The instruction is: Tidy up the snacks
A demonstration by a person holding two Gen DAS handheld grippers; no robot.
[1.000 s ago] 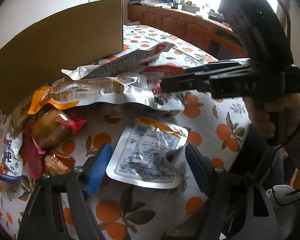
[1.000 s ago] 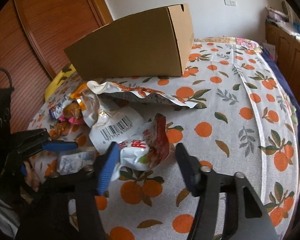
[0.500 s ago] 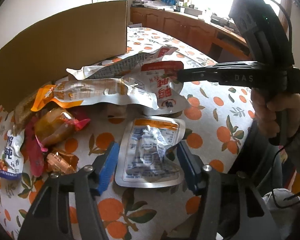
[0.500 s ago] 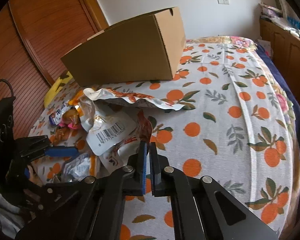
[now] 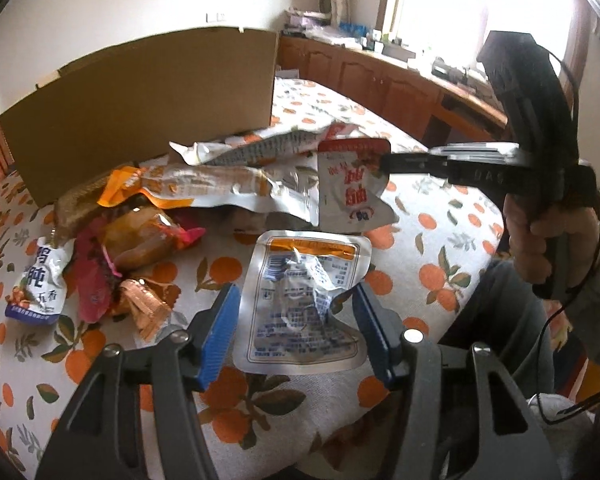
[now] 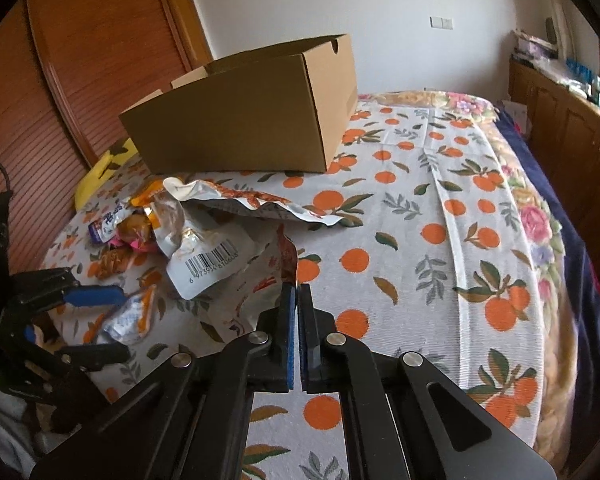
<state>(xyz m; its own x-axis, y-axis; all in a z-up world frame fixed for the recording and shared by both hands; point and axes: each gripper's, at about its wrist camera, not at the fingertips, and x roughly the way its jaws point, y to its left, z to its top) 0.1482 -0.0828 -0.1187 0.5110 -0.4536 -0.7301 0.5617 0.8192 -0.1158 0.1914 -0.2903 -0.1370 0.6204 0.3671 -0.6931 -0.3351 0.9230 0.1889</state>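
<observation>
**Snack pouches in both grippers, box waiting behind**

Left wrist view: the left gripper [image 5: 296, 332] has its blue pads at either edge of a silver pouch with an orange band [image 5: 306, 300], which looks lifted a little off the orange-print tablecloth [image 5: 432, 240]; the pads appear to press its edges, the jaws partly spread around its width. The pouch is crinkled foil, light and floppy, likely slippery; held by its edges it could buckle and slide out, so a pinch on the flat sealed rim would hold better. Further off, the right gripper [image 5: 384, 162] comes in from the right in a person's hand [image 5: 548, 236], pressed together on the corner of a red-and-white pouch [image 5: 350, 184] that dangles from it. More packets lie in a heap to the left, among them a blue-and-white sachet [image 5: 36, 284]. Behind them stands the cardboard box [image 5: 140, 108], open at the top and presumably the place for the snacks.

Right wrist view: the right gripper [image 6: 298, 300] shows its pads nearly together, with the thin edge of the red-and-white pouch [image 6: 260, 280] caught between them. It hangs limp and folded, so it weighs little; a seam grip suits it. The cardboard box [image 6: 252, 120] sits well beyond, past a long silver packet [image 6: 260, 204]. The left gripper [image 6: 88, 320] shows at the lower left.
</observation>
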